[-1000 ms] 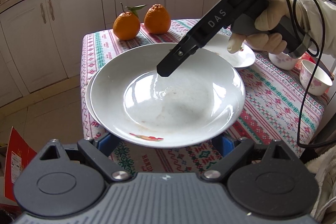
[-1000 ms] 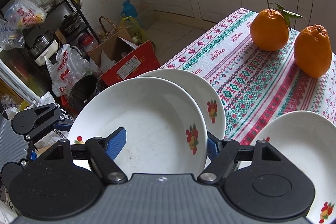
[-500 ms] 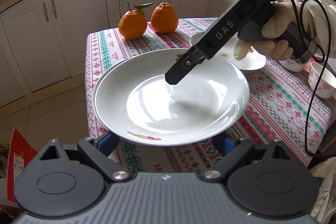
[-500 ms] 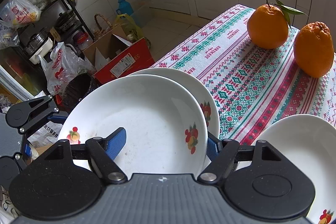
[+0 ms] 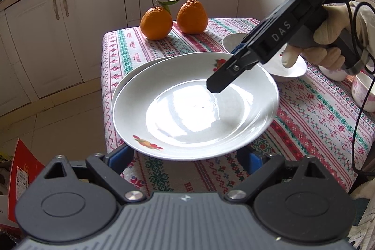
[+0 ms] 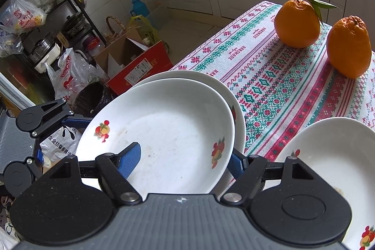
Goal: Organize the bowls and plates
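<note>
Pinching the rim of the top plate (image 6: 168,130) with the right gripper (image 6: 182,157): one blue pad (image 6: 132,154) laid on the white inner surface, the other tucked under the outer edge beside a fruit motif, apparently pressed firm, though the contact under the rim is hidden. Gripped in a gloved hand (image 5: 328,39) and angled steeply down onto the dish from the far right side in the left wrist view. Nested just over a lower plate (image 6: 211,80) of the same pattern, offset so that only a crescent of that rim shows at the far side; touching or a little raised, hard to tell. Both at the corner of the table, on a patterned tablecloth (image 6: 269,76), overhanging the edge above the tiled floor. Spread wide below the near rim of the top plate: the left gripper (image 5: 186,157), its blue fingers (image 5: 120,155) poking out on either side under the dish, with no clear contact visible. Further along the cloth, two oranges (image 6: 296,22) side by side near the far edge, one with stem and leaves. To the right of the stack, well clear of it, a third plate (image 6: 328,156) with the same fruit print. At the right margin of the left wrist view, a small flowered bowl (image 5: 365,95). On the floor beyond the table corner, a red cardboard box (image 6: 140,67).
</note>
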Action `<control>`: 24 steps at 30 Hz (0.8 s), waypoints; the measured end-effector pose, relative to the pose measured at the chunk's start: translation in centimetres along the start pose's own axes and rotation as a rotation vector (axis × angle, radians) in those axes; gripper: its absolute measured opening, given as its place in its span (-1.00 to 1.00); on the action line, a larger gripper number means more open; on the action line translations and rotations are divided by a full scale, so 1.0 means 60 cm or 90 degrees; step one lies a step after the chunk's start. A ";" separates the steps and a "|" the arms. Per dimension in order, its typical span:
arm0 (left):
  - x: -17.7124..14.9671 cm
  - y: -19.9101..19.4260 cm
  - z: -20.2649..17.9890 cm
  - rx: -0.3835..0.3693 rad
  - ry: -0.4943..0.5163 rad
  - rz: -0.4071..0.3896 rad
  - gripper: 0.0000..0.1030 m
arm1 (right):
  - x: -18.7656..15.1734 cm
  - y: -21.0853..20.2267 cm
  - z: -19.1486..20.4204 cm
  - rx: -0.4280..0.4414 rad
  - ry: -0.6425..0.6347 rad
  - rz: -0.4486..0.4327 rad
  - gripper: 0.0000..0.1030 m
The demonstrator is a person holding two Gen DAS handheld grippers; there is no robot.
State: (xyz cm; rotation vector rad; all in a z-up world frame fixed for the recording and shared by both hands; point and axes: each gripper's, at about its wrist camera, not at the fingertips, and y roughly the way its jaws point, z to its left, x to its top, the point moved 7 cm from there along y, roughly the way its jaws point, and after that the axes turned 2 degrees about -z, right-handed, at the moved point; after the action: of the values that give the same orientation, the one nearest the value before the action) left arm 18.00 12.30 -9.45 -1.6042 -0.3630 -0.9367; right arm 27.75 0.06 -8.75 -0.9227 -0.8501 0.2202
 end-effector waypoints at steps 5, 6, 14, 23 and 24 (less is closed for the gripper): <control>-0.001 -0.001 -0.001 0.006 -0.001 -0.005 0.84 | -0.007 -0.011 0.006 -0.009 -0.004 -0.006 0.58; -0.001 -0.002 -0.001 0.008 -0.002 -0.006 0.84 | -0.008 -0.012 0.006 -0.010 -0.005 -0.006 0.58; 0.000 -0.006 -0.005 0.019 0.007 -0.012 0.83 | -0.016 -0.019 0.008 -0.022 -0.008 -0.016 0.58; 0.000 -0.005 -0.009 0.021 0.011 -0.016 0.84 | -0.026 -0.026 0.018 -0.048 -0.021 -0.021 0.61; 0.000 -0.005 -0.010 0.022 0.013 -0.016 0.84 | -0.027 -0.028 0.018 -0.050 -0.021 -0.021 0.62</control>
State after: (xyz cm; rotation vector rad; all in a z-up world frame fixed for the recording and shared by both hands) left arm 17.55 11.83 -9.24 -1.5604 -0.3845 -0.9611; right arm 25.57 -1.12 -8.02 -0.9799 -0.9088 0.1744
